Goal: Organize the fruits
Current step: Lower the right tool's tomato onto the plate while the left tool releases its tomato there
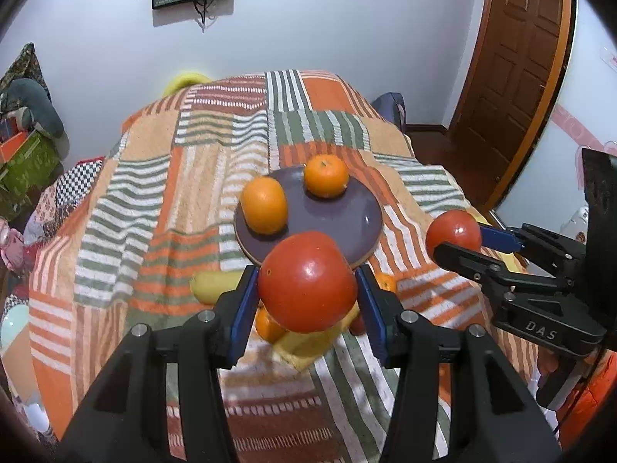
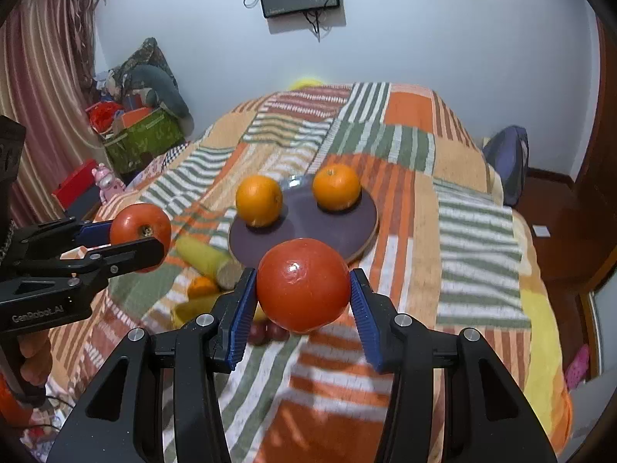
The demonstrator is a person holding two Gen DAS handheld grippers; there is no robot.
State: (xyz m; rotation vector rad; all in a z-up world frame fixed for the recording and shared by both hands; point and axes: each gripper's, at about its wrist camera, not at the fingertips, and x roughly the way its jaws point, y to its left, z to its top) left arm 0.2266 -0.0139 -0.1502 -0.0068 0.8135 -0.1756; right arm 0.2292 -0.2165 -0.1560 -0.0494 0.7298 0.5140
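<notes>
Pinching a round red tomato (image 1: 307,282) between blue pads, the left tongs (image 1: 307,289) are hovering over the near rim of a round dark purple plate (image 1: 339,223). The right tongs (image 2: 304,289) are gripping a second red tomato (image 2: 303,284) the same way, just beside the plate. Two round oranges (image 2: 258,200) (image 2: 336,186) are sitting on the plate, apart from each other. The plate is resting on a striped orange-and-green patchwork blanket (image 2: 405,146) covering the bed. A yellow banana (image 2: 204,256) is lying near the plate.
</notes>
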